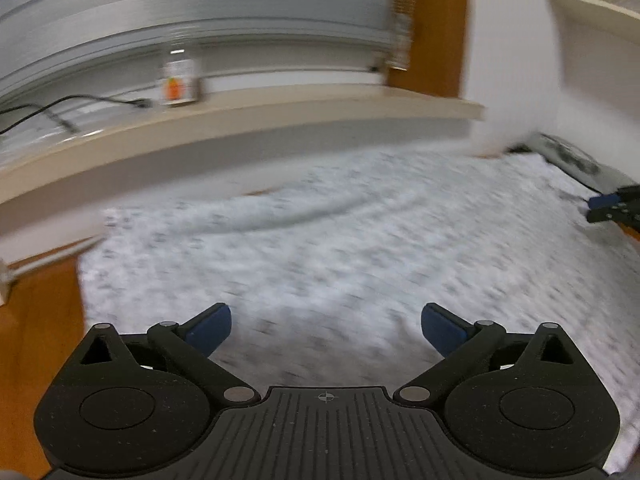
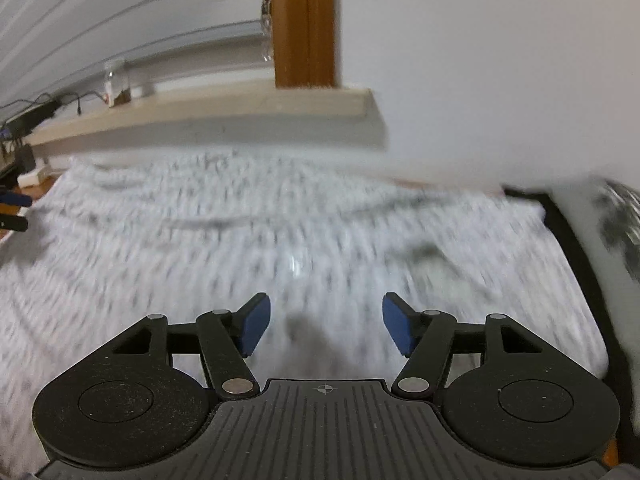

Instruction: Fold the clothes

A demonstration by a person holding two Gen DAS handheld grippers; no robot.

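A white garment with small dark specks (image 1: 328,248) lies spread flat over a wooden table; both views are blurred by motion. My left gripper (image 1: 326,330) hovers over the garment's near edge, its blue pads wide apart with nothing between them. The right gripper (image 2: 326,330) is above the same garment (image 2: 248,248), jaws open and empty. Each gripper's blue fingertips show in the other's view: the right one's fingertips (image 1: 604,208) at the right edge, the left one's fingertips (image 2: 14,210) at the left edge.
A pale window sill (image 1: 248,120) runs behind the table, carrying a small jar (image 1: 180,80) and a black cable (image 1: 60,110). A wooden post (image 2: 306,24) stands above it. A black-and-white object (image 2: 612,216) lies right of the garment. Bare wood (image 1: 36,320) shows at left.
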